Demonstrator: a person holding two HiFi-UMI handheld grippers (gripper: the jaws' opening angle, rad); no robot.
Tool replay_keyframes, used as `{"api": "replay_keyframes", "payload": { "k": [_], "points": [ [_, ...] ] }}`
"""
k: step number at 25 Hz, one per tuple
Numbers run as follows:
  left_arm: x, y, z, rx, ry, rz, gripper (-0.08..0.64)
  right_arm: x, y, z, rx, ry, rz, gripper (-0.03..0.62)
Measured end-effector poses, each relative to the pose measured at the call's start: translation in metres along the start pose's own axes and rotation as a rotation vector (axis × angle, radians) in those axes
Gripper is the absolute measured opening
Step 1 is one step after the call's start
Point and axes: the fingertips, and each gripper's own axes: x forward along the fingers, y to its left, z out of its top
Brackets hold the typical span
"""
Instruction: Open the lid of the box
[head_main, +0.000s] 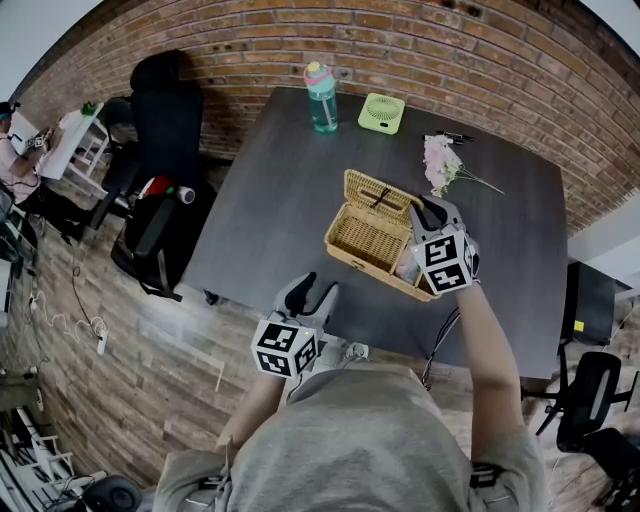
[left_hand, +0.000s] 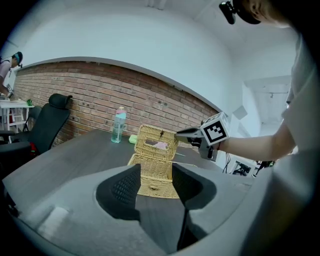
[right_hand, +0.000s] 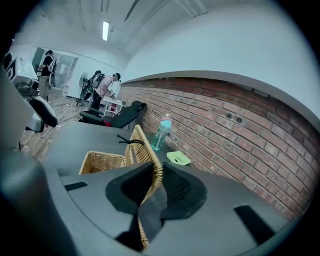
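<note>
Status: the box (head_main: 350, 250) sits on the table (head_main: 270, 200), near the middle and somewhat toward the operator; its lid (right_hand: 147, 152) stands raised on the far side, roughly upright, with the basket interior exposed; judged from this, the opening is mostly done.

Right claw (right_hand: 154, 174): jaws set narrow, one pad on each face of the lid's right-hand wicker edge; the lid is the only thing it holds.

Left claw (left_hand: 156, 176): jaws apart and empty; it hovers above the near edge of the table, well apart from the box, which shows beyond the jaws and not within them.

Hazards from this position:

1. Lid drop; cause: the pads let go before the lid leans past its balance point; the lid would then fall shut.
2. Slip at the edge; cause: the grip covers only a thin strip of woven rim, at one end of the lid; an uneven pull could twist the rim out of the pads.
3. Box drag or tip; cause: nothing braces the base, and the box looks light; a push on the lid could slide or rock the whole box across the table.
4. Hinge strain; cause: forcing the lid further back than its hinge allows; wicker may crack or deform.

The bottle (head_main: 321, 98) and the flowers (head_main: 440, 165) lie well apart from the box; collision risk is judged low.
</note>
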Motion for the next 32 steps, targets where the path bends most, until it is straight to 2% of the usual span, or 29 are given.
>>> {"api": "replay_keyframes", "payload": {
  "k": [14,32],
  "points": [
    [0.008,0.009,-0.002,-0.011,0.013,0.012,0.193,0.028,-0.028,-0.013,0.116,0.031,0.020,0.069],
    [0.023,0.008,-0.002,-0.018,0.024,0.004,0.193,0.058,-0.051,-0.037,0.208,0.074,0.026,0.080]
  ]
}}
